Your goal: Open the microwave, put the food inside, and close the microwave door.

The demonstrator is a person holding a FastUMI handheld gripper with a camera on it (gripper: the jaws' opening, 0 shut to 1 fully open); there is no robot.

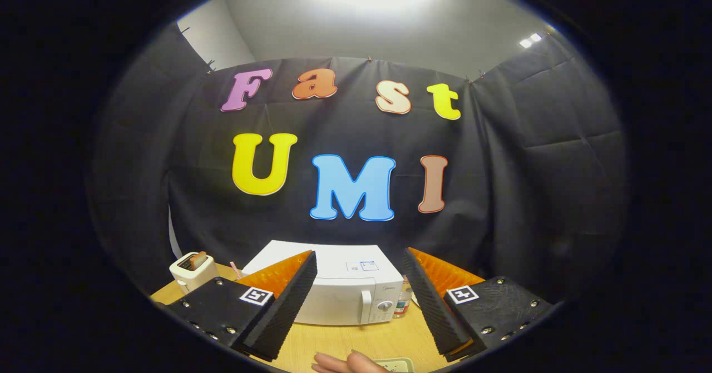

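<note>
A white microwave (339, 287) stands on the wooden table (345, 342) beyond my fingers, its door shut, with the handle (366, 306) and a round dial (385, 306) on its right side. My gripper (359, 306) is held above the table, well short of the microwave. Its fingers are spread wide apart and hold nothing. Just below the fingers, a person's hand (347, 363) rests on the table beside the edge of a pale tray (396, 365); what the tray holds is hidden.
A white toaster (193, 270) with toast in its slot stands left of the microwave. A small bottle (404, 301) is tucked against the microwave's right side. Black cloth walls close the booth behind and on both sides.
</note>
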